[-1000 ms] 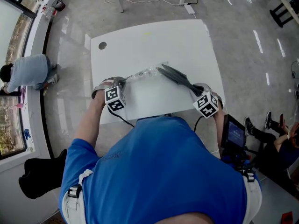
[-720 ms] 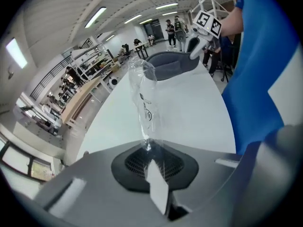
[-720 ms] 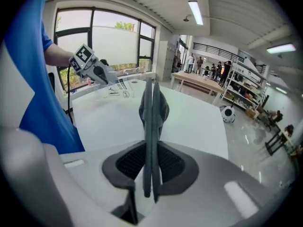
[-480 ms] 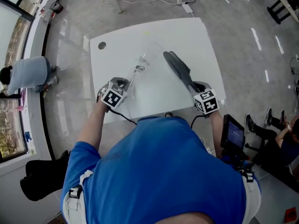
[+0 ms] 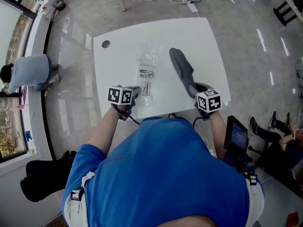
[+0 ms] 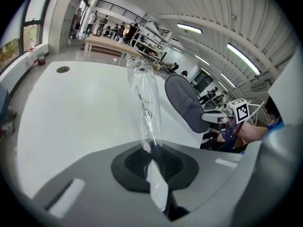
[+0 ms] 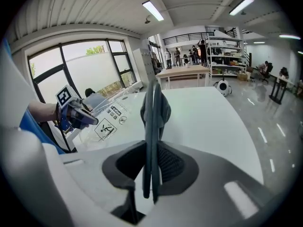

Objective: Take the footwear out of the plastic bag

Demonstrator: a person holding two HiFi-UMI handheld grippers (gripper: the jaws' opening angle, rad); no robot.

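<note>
On the white table (image 5: 203,41) lies a clear plastic bag (image 5: 147,70) with printed labels, flat and empty. My left gripper (image 5: 136,92) is shut on its near end; in the left gripper view the bag (image 6: 144,93) stretches away from the jaws. The grey flat footwear (image 5: 182,69) lies apart from the bag, to its right, toe pointing away from me. My right gripper (image 5: 195,90) is shut on its heel; in the right gripper view the footwear (image 7: 152,108) stands on edge between the pads, and the bag (image 7: 106,119) and left gripper (image 7: 71,113) are at the left.
A round cable hole (image 5: 105,44) sits at the table's far left corner. A person (image 5: 29,74) crouches by the windows at the left. A small screen (image 5: 238,135) stands at my right, and seated people's legs (image 5: 274,126) are beyond it. Cables (image 5: 156,1) lie on the floor past the table.
The footwear's toe has come out of the bag and the two now lie apart. My left gripper pulled the bag back toward me and rightward; the footwear swung to point away.
</note>
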